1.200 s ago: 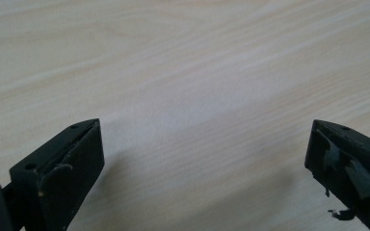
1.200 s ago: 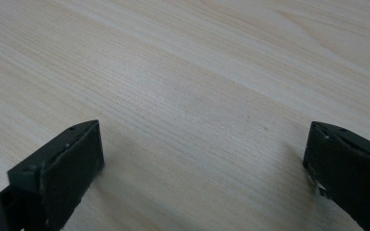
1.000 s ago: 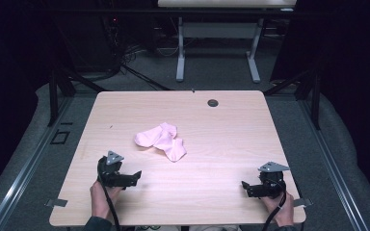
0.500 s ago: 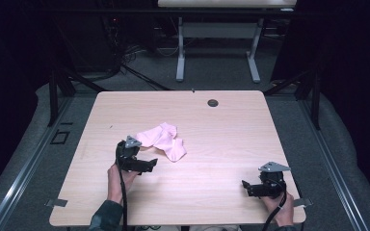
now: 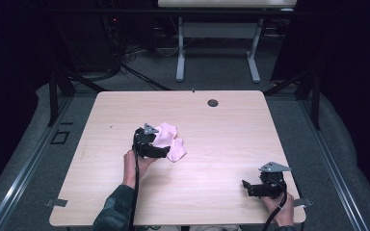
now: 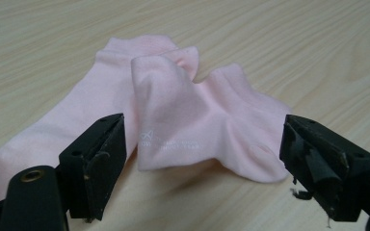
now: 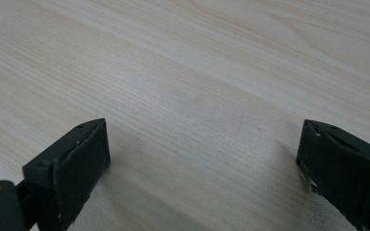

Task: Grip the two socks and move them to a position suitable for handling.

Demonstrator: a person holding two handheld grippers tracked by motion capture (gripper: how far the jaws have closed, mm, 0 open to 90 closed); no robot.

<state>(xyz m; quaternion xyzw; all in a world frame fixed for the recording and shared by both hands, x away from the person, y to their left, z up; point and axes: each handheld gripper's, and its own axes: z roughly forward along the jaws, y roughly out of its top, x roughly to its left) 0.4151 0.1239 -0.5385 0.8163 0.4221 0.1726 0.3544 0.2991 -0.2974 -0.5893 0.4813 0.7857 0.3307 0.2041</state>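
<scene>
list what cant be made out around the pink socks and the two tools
- High view: the left tool covers the near edge of the pink socks.
- Left gripper view: the small white print on the socks is too small to read.
- High view: right tool too small to judge its jaws.

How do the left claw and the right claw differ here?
The left claw is at the pink socks, jaws straddling them, just closing; the right claw sits near the table's front right corner over bare wood. Both are open, gripping nothing.
</scene>
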